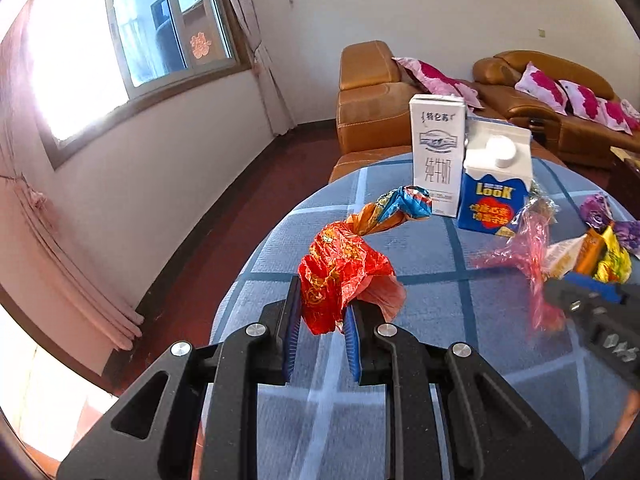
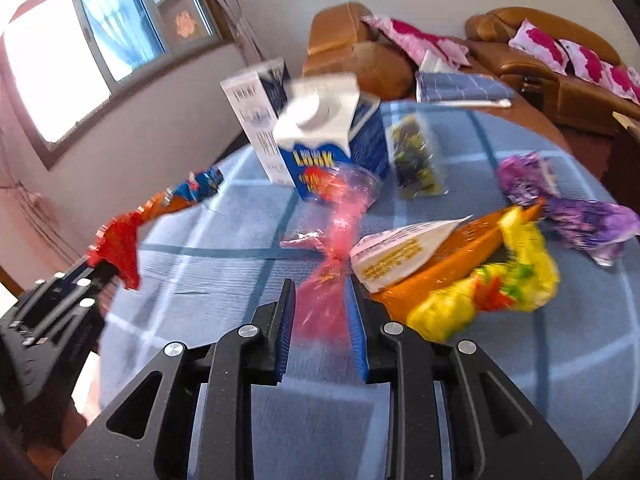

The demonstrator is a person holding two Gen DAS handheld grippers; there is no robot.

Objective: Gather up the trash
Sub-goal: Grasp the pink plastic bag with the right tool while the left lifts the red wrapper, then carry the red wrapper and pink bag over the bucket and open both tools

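Observation:
My left gripper (image 1: pixel 322 316) is shut on a crumpled red and gold wrapper (image 1: pixel 340 276) and holds it over the blue checked tablecloth (image 1: pixel 440 320). My right gripper (image 2: pixel 320 304) is shut on a pink see-through wrapper (image 2: pixel 336 248); it also shows at the right of the left wrist view (image 1: pixel 532 256). An orange and blue wrapper (image 1: pixel 396 208) lies beyond the red one. A white milk carton (image 1: pixel 438 156) and a blue carton with a white cap (image 1: pixel 494 184) stand at the table's far side. The left gripper appears at the left of the right wrist view (image 2: pixel 104 264).
To the right lie an orange packet with a white label (image 2: pixel 432 256), a yellow wrapper (image 2: pixel 500 288), purple wrappers (image 2: pixel 576 216) and a clear bag with dark print (image 2: pixel 416 160). Brown sofas with pink cushions (image 1: pixel 552 92) stand behind the table. A window (image 1: pixel 120 48) is on the left.

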